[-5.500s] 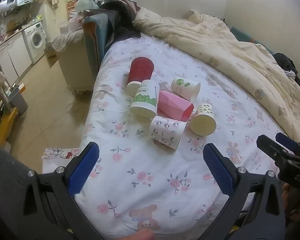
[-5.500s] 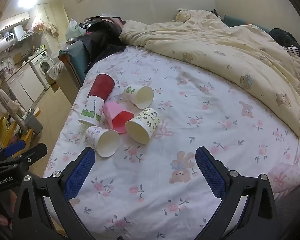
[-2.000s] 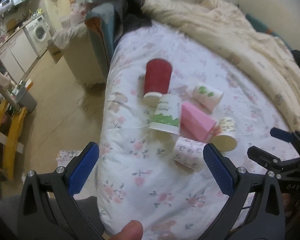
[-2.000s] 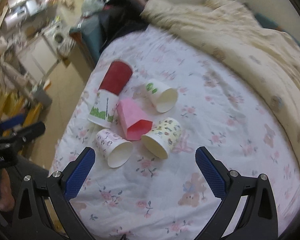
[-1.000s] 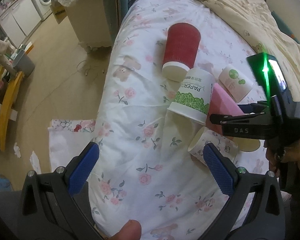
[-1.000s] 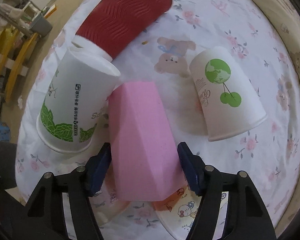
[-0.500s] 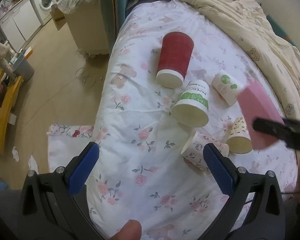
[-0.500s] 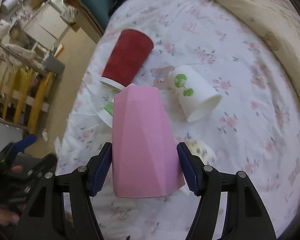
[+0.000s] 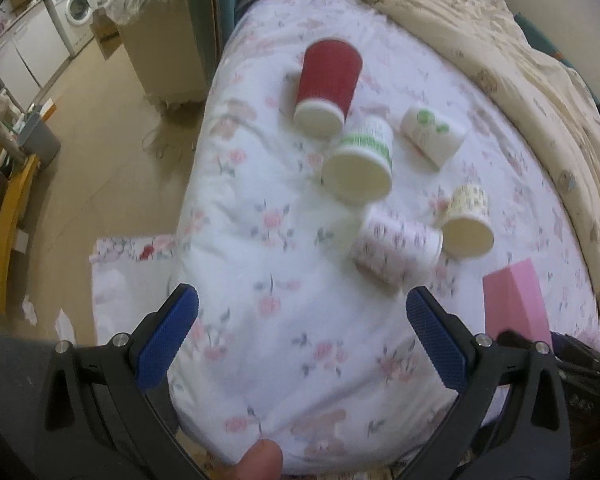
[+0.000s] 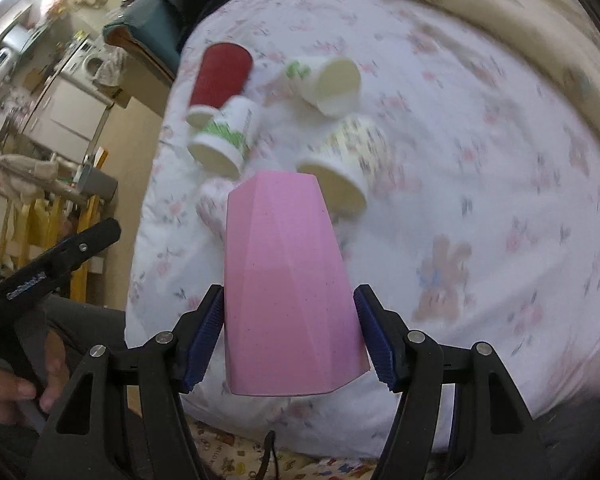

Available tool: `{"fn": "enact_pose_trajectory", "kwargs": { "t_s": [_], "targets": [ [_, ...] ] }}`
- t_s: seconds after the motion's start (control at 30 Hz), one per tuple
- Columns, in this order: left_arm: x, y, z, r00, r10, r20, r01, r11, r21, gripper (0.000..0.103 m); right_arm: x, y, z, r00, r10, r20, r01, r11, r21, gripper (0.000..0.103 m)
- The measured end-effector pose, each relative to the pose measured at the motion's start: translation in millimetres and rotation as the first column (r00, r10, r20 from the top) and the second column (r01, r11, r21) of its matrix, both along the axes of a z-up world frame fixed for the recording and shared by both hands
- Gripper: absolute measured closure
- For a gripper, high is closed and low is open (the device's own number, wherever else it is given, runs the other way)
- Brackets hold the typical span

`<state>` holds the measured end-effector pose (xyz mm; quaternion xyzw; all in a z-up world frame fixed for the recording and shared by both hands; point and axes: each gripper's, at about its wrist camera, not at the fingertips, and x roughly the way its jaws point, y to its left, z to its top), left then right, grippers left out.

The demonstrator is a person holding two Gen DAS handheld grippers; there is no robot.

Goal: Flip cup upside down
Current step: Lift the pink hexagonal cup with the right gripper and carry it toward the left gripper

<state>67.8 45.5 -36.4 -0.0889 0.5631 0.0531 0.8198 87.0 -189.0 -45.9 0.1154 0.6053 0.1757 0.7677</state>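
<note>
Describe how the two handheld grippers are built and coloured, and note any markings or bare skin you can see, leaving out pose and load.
Both the left gripper and right gripper are black plastic frames with triangular cut-outs and silver screw heads. Their fingers carry blue, finely textured pads. In the right wrist view the left gripper's black side bears small white lettering, too blurred to read, and a bare hand grips its handle.

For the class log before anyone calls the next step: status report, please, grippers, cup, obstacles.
Right gripper shut on pink cup, held clear above the bed. Left gripper open, holding nothing. Five paper cups lying on their sides beyond.
</note>
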Motion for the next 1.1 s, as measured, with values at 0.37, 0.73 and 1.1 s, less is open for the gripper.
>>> {"fn": "enact_pose_trajectory", "kwargs": {
  "t_s": [0.37,0.73,1.1],
  "targets": [
    [-11,-1,-8,1.0,0.026,-0.006,-0.026,1.0,0.019,0.0,-20,-3,-60,0.978,-0.194,-0.079,0.199,0.978,0.068,0.035],
    [-6,-12,-11,1.0,-0.004,-0.01,0.004,1.0,0.013,0.0,-21,0,-86,0.966,-0.221,-0.132,0.232,0.97,0.07,0.035],
    [-4,-17,-14,1.0,-0.015,-0.014,0.015,1.0,0.021,0.0,-20,7,-81,0.974,-0.187,-0.128,0.195,0.979,0.052,0.015]
  ]
}}
